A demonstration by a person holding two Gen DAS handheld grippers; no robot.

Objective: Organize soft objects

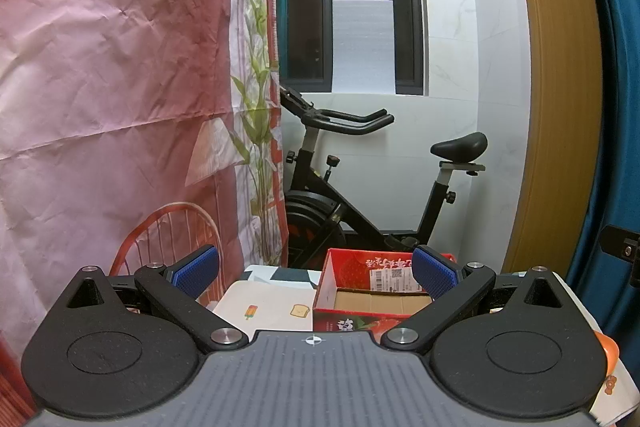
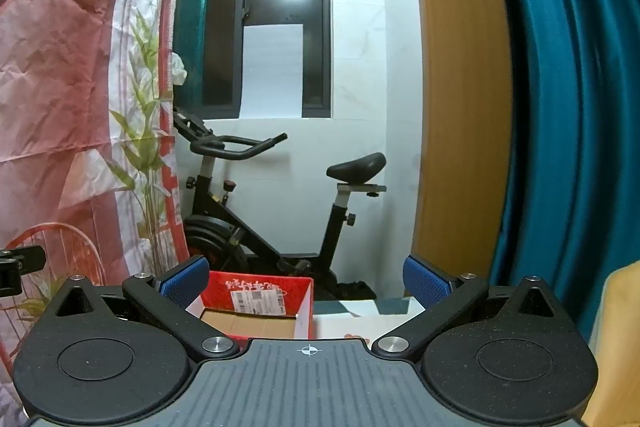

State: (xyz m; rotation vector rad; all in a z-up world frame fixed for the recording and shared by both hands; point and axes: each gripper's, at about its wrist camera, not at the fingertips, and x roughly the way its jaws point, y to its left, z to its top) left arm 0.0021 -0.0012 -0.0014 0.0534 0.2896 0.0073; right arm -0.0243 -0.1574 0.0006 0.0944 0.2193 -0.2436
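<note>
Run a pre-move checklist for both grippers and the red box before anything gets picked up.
1. Left gripper open, nothing between its fingers: ok.
2. Right gripper open, nothing between its fingers: ok.
3. Red box open at the top, with bare cardboard showing on the visible part of its floor: ok.
4. Box stands on the table, in both views: ok.
5. Soft objects to pick located: not ok, none shows clearly in either view; an orange and white thing at the left view's right edge is too cut off to identify.
6. Path to the box clear: cannot tell, the gripper bodies hide the near table.
</note>
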